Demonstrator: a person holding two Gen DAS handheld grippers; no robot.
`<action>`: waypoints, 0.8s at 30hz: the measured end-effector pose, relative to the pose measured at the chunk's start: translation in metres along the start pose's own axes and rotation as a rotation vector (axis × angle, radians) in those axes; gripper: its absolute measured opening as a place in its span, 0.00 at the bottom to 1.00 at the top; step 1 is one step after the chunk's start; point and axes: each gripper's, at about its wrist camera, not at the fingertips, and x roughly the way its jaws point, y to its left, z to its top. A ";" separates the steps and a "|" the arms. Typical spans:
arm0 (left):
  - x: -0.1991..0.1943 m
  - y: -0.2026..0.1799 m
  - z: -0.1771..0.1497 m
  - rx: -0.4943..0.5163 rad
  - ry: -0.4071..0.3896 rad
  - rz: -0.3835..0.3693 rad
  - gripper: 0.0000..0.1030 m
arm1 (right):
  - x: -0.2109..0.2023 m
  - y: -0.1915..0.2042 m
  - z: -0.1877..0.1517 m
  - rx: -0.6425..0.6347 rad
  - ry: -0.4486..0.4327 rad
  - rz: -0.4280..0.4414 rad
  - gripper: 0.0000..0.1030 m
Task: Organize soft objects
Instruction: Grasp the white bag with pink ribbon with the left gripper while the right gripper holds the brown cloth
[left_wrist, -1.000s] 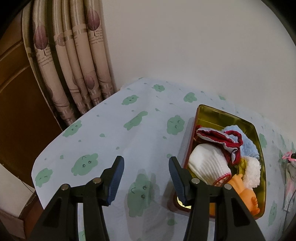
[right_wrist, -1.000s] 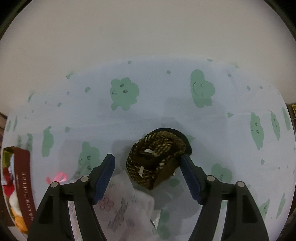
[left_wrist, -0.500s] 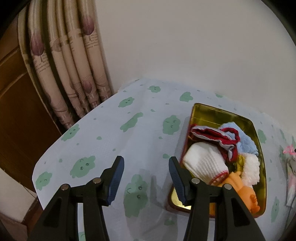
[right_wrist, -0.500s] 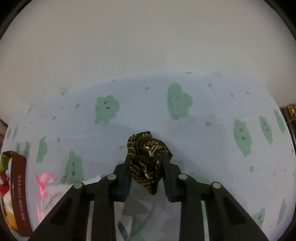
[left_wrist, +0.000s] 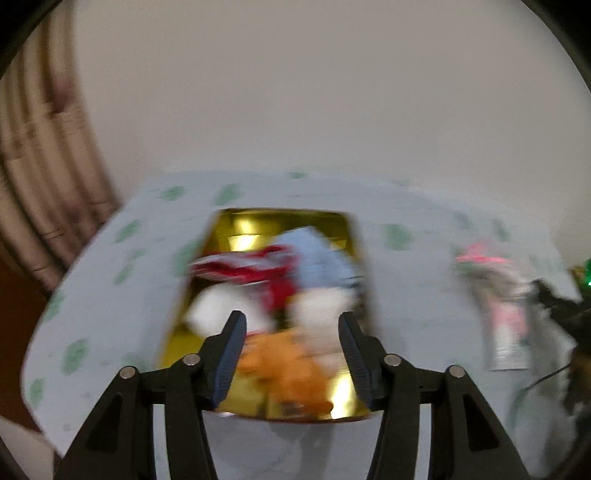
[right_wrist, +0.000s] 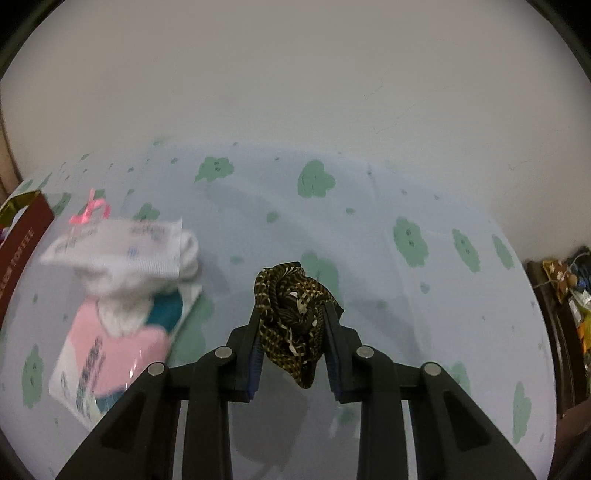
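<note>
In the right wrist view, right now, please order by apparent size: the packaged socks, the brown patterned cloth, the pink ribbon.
1. packaged socks, largest.
2. brown patterned cloth, held in the right gripper; it is nearer the camera, so its real size is unsure.
3. pink ribbon, smallest.

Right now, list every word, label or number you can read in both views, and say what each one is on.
"TOFFEE": on the red side of the box, running vertically; the word before it is cut off.
White sock label: print blurred, unreadable.
Pink pack: dark print blurred, unreadable.
Left wrist view: motion blur, no text legible.
</note>
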 end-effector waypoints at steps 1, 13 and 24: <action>0.002 -0.011 0.006 -0.001 0.012 -0.054 0.57 | -0.002 -0.002 -0.005 0.006 -0.001 0.003 0.25; 0.072 -0.126 0.048 -0.117 0.290 -0.461 0.57 | 0.001 -0.030 -0.036 0.114 0.001 0.036 0.24; 0.136 -0.171 0.054 -0.290 0.459 -0.557 0.57 | 0.004 -0.029 -0.036 0.115 0.013 0.045 0.22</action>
